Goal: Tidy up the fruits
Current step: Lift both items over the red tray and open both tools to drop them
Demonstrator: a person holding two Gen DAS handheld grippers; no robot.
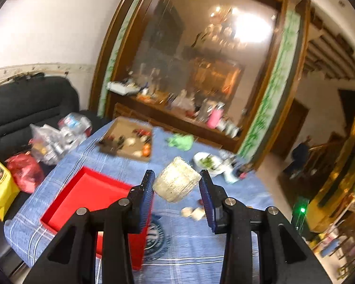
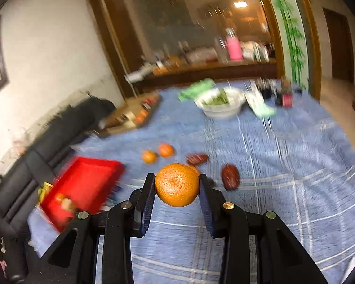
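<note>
My left gripper (image 1: 176, 181) is shut on a pale, cream-coloured chunk of cut fruit (image 1: 176, 181) and holds it above the blue tablecloth, just right of the red tray (image 1: 87, 189). My right gripper (image 2: 176, 184) is shut on an orange (image 2: 176, 184) and holds it above the cloth. Two smaller oranges (image 2: 157, 153) and two dark red fruits (image 2: 229, 176) lie on the cloth beyond it. The red tray (image 2: 82, 182) sits to the left, with something small in its near corner. Two pale fruit pieces (image 1: 193, 212) lie on the cloth under the left gripper.
A cardboard box (image 1: 127, 139) with small items stands at the table's far left. A white bowl of greens (image 2: 221, 103), a green cloth (image 2: 196, 88) and small bottles (image 2: 286, 94) are at the far side. A black sofa (image 1: 28, 108) with bags borders the left.
</note>
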